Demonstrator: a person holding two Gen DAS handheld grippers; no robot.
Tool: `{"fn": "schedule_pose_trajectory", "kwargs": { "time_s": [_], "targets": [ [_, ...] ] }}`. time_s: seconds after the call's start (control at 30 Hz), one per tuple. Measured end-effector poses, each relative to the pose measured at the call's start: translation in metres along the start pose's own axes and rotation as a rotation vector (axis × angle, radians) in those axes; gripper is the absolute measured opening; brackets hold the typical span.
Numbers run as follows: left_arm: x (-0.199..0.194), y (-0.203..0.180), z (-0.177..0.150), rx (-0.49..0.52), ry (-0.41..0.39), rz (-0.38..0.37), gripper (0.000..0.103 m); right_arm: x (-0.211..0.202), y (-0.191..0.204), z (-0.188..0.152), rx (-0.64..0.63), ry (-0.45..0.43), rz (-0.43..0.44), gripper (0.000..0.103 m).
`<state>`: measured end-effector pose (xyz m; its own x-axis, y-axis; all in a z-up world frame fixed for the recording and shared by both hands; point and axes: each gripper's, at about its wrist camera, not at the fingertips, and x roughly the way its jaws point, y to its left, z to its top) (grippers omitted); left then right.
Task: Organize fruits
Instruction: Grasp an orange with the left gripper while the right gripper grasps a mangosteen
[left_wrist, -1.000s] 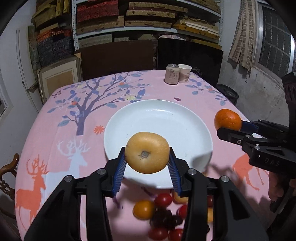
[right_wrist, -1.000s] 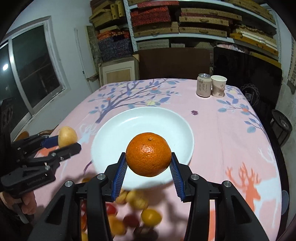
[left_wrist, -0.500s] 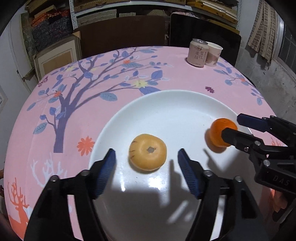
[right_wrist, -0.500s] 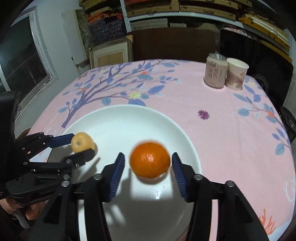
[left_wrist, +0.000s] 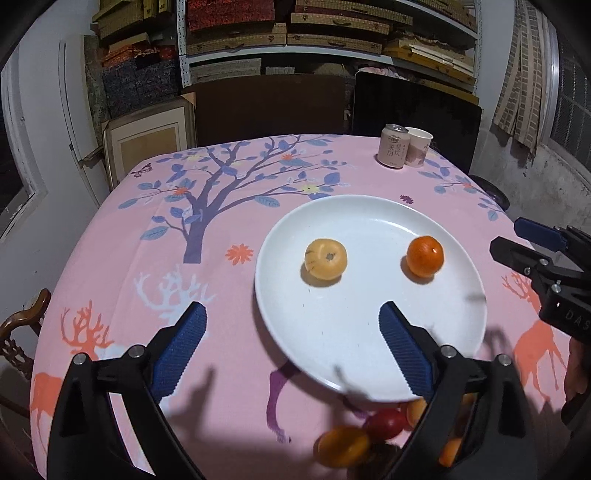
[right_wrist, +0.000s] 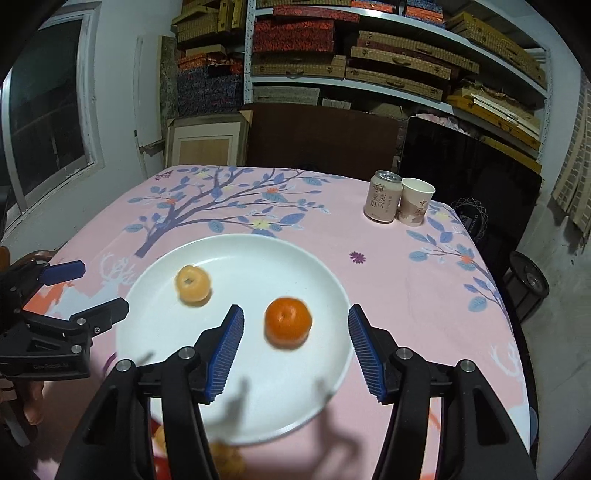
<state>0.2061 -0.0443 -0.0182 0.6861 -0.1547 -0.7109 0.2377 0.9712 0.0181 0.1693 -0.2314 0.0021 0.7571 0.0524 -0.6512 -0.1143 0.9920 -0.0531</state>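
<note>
My left gripper (left_wrist: 291, 347) sits at the bottom of the left wrist view with its jaws spread wide and nothing between them, the blue ridged pads (left_wrist: 181, 347) framing the near edge of the white plate (left_wrist: 369, 369). My right gripper (right_wrist: 295, 350) is likewise wide and empty at the bottom of the right wrist view. The plate rests on the worktop (left_wrist: 184, 206), which is covered by a pink cloth printed with a tree and deer. Two fruits lie on the plate, well apart: a yellow fruit (left_wrist: 325, 258) toward the plate's left and an orange (left_wrist: 424, 256) toward its right in the left wrist view. In the right wrist view the orange (right_wrist: 288, 322) lies just ahead of my right jaws, between the line of the two pads but untouched. A heap of small red and orange fruits (left_wrist: 365, 435) lies on the cloth beside the plate's near rim, at the bottom of the left wrist frame, partly hidden by my left gripper. A can (left_wrist: 393, 150) and a paper cup (left_wrist: 417, 146) stand side by side in the upper right.
</note>
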Motion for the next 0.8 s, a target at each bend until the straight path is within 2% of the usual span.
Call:
{"fn": "schedule_pose_trajectory", "kwargs": {
  "time_s": [0.1,0.27,0.47,0.6,0.8],
  "targets": [
    [-0.033,-0.003,-0.032,0.024,-0.007,0.005,0.095,-0.034,0.009,-0.027,0.015,0.000,0.009,0.066],
    [-0.076,-0.013,-0.096,0.075,0.025,-0.005,0.096,-0.080,0.026,-0.089,0.038,0.012,0.014,0.067],
    [-0.105,-0.027,-0.164,0.088,0.056,-0.010,0.096,-0.105,0.037,-0.153,0.096,0.042,0.026,0.067],
    [-0.104,-0.040,-0.182,0.114,0.055,0.048,0.096,-0.113,0.041,-0.172,0.114,0.056,0.024,0.067],
    [-0.093,-0.046,-0.170,0.090,0.058,0.027,0.096,-0.122,0.040,-0.175,0.118,0.041,0.010,0.067]
  ]
}}
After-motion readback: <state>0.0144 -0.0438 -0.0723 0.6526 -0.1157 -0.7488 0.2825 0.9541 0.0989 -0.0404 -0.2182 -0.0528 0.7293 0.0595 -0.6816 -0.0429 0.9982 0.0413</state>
